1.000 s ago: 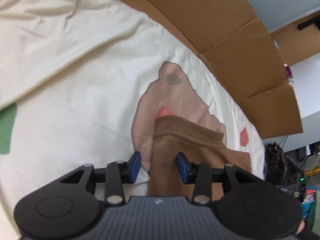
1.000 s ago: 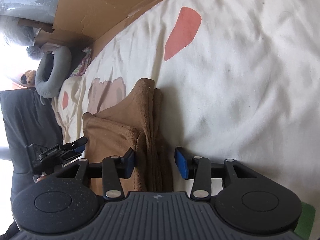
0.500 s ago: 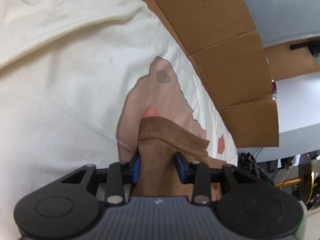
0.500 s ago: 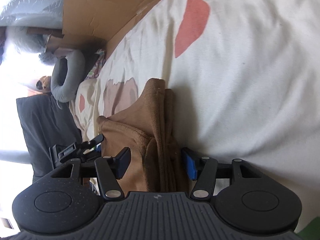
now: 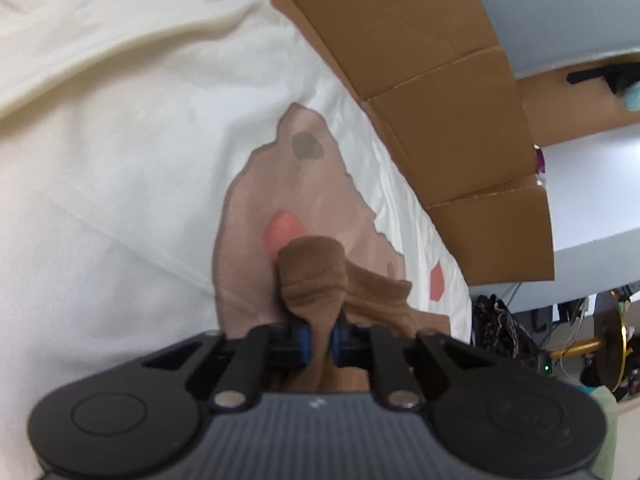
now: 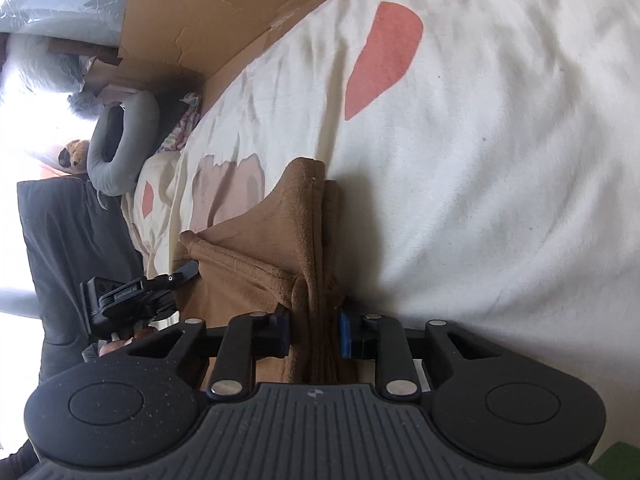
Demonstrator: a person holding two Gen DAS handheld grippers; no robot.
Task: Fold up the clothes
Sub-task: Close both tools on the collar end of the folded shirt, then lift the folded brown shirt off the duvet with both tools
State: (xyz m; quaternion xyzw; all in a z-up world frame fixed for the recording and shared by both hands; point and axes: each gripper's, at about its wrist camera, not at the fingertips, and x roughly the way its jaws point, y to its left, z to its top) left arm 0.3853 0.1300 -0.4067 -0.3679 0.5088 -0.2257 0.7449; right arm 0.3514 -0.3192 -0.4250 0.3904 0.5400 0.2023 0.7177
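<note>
A bedroom in a home: a bed under a cream patterned sheet point(image 5: 120, 160) fills both views, flattened cardboard point(image 5: 420, 80) lines its far side, a grey neck pillow point(image 6: 120, 148) and a small plush toy point(image 6: 74, 154) lie at one end, and cluttered cables point(image 5: 504, 332) sit beyond.

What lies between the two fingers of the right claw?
In the right wrist view, a bunched edge of the brown garment lies between the fingers of the right claw, whose jaws are closing on it.

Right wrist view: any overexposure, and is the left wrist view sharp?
Right wrist view: window area at the left edge is blown out white; the brown garment casts a dark shadow on the cream sheet. Left wrist view: soft throughout, cardboard bowed by fisheye.
</note>
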